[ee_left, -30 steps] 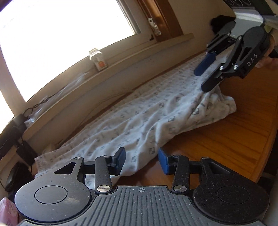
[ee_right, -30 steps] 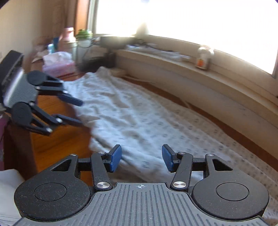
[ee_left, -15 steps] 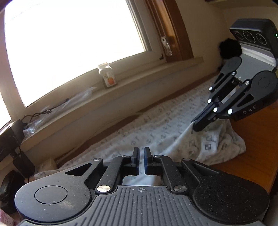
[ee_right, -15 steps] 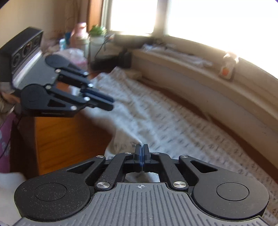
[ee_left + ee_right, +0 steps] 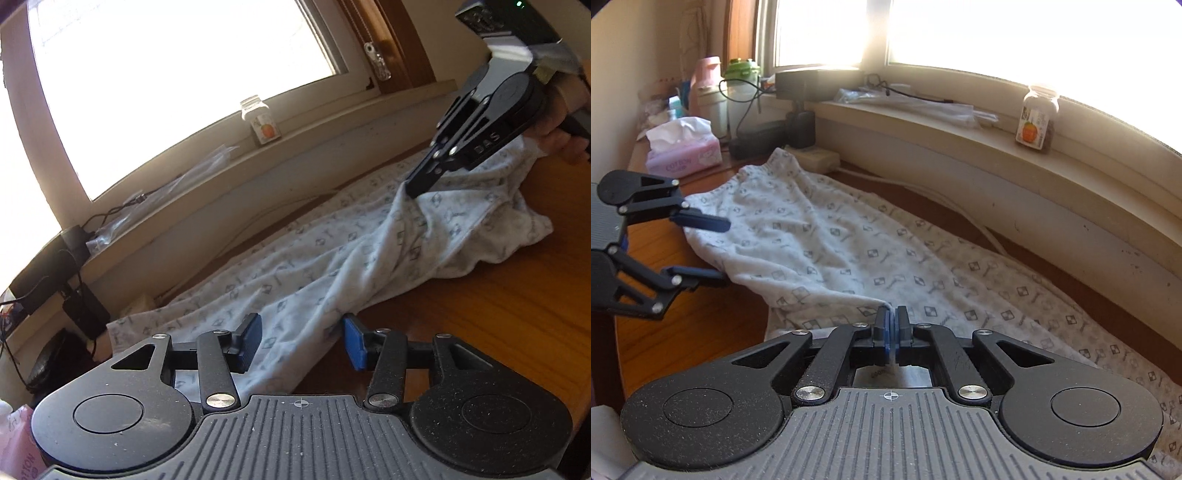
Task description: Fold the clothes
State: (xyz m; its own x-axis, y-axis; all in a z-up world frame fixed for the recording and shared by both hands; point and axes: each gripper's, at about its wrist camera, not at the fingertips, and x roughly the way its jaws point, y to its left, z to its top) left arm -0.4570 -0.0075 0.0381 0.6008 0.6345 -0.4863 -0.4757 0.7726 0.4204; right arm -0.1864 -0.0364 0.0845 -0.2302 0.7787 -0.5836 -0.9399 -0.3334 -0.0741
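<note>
A pale garment with a small dark print lies stretched along the wooden table under the window. My left gripper sits low over the garment's near end. Its jaws are opening, and the cloth lies between the blue pads without being pressed. In the right wrist view the left gripper straddles the far edge of the garment. My right gripper is shut on a pinched ridge of the fabric. From the left wrist view, the right gripper holds that fold raised off the table.
A small jar stands on the window sill. A pink tissue pack, bottles, a black adapter and cables crowd the table's far end. A hand grips the right tool. Bare wood lies on the side away from the window.
Both grippers closed on the garment half a second ago. Since then the left has opened again, while the right stays shut and has pulled its fold up and along.
</note>
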